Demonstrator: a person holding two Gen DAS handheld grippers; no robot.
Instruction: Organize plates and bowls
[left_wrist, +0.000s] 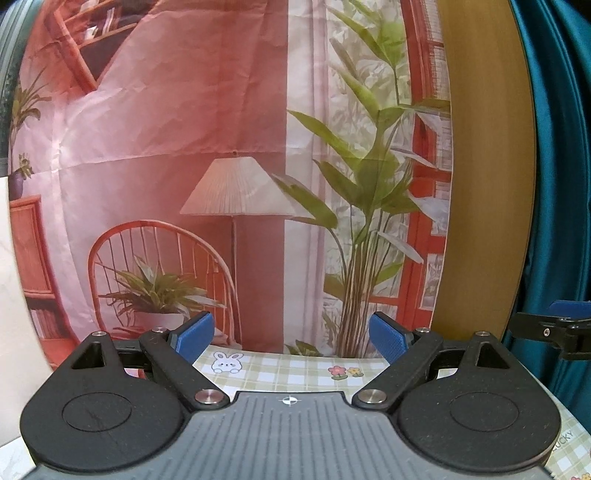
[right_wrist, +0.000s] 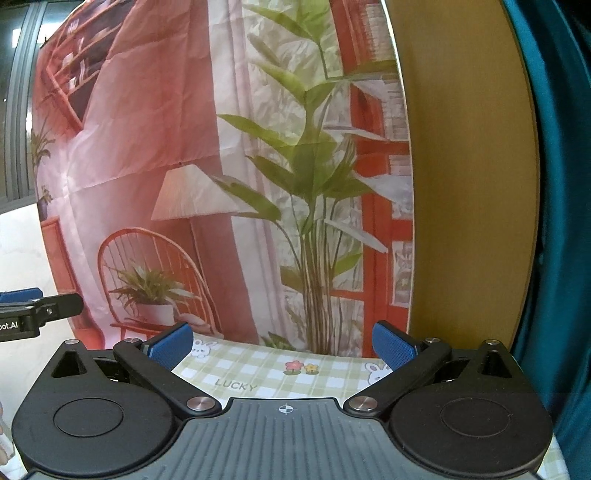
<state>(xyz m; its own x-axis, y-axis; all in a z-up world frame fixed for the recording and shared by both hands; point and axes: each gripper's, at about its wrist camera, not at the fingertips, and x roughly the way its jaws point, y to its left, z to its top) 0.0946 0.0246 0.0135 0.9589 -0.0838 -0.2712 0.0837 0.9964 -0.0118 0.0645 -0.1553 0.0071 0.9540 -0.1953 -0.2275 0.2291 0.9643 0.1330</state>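
Note:
No plate or bowl shows in either view. My left gripper (left_wrist: 291, 338) stands open above a green checked tablecloth (left_wrist: 295, 373), its blue pads wide apart with nothing between them. My right gripper (right_wrist: 282, 345) is open too, over the same tablecloth (right_wrist: 266, 369), and holds nothing. Both point nearly level toward a hanging printed backdrop. The right gripper's fingertip (left_wrist: 569, 314) pokes in at the right edge of the left wrist view; the left gripper's fingertip (right_wrist: 22, 297) appears at the left edge of the right wrist view.
A printed cloth backdrop (left_wrist: 221, 147) with a lamp, chair and plants hangs just behind the table's far edge. A wooden panel (left_wrist: 484, 184) stands to its right, then a teal curtain (left_wrist: 557, 184). A white wall (right_wrist: 22, 251) lies at the left.

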